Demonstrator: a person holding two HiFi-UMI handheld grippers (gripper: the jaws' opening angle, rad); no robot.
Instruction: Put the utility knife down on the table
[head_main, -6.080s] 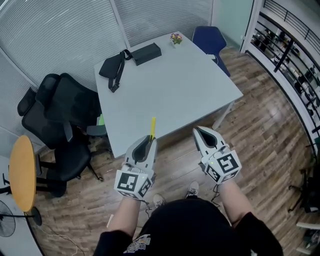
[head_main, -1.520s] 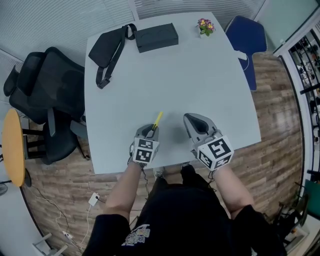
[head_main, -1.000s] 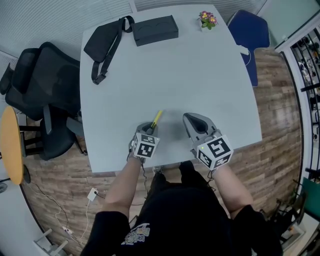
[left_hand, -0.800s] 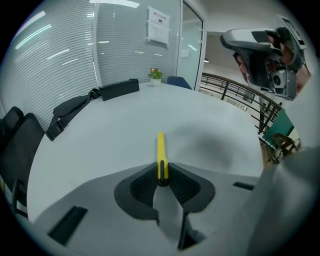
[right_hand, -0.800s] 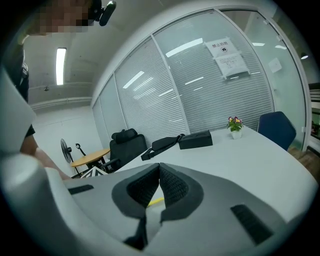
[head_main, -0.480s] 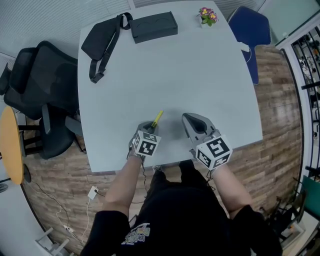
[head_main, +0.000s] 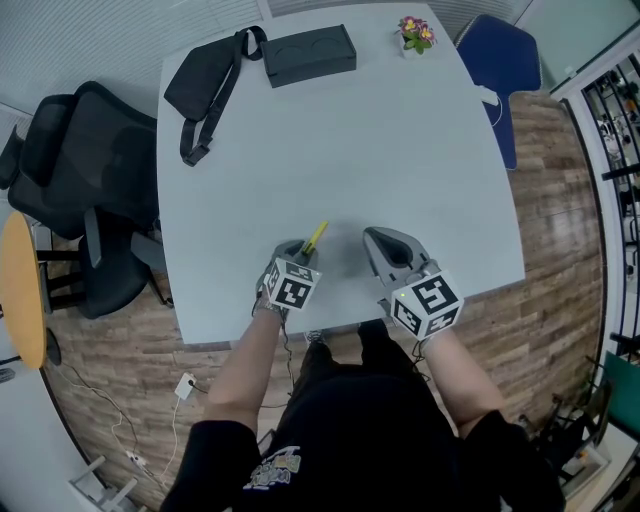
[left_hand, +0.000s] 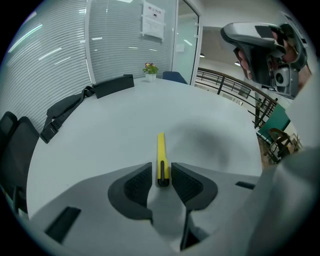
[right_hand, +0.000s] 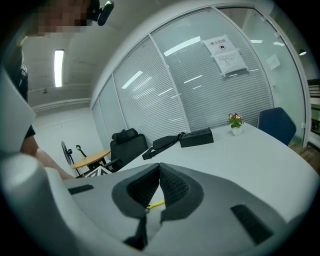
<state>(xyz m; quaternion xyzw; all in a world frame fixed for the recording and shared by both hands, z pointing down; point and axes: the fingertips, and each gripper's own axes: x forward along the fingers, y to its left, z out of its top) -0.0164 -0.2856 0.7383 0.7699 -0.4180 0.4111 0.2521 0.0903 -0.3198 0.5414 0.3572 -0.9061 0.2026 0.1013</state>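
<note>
The yellow utility knife (head_main: 315, 237) lies on the grey table (head_main: 400, 150) near its front edge, pointing away from me. My left gripper (head_main: 298, 250) points steeply down over the knife's near end. In the left gripper view the knife (left_hand: 161, 150) sits between the pads of the left gripper (left_hand: 161, 167), with a thin gap on each side. Those jaws have just been opening and stand open. My right gripper (head_main: 378, 240) hovers to the right, its pads meeting in the right gripper view (right_hand: 160, 167), where a sliver of the knife (right_hand: 156, 204) shows below.
At the table's far side lie a black sling bag (head_main: 195, 85), a black box (head_main: 308, 55) and a small flower pot (head_main: 417, 32). A black office chair (head_main: 70, 170) and a round wooden table (head_main: 20, 290) stand left, and a blue chair (head_main: 495, 60) stands far right.
Since the oldest frame both grippers have come in over the table's front edge, and the knife has come down onto it. Over the last second the head view shows hardly any movement.
</note>
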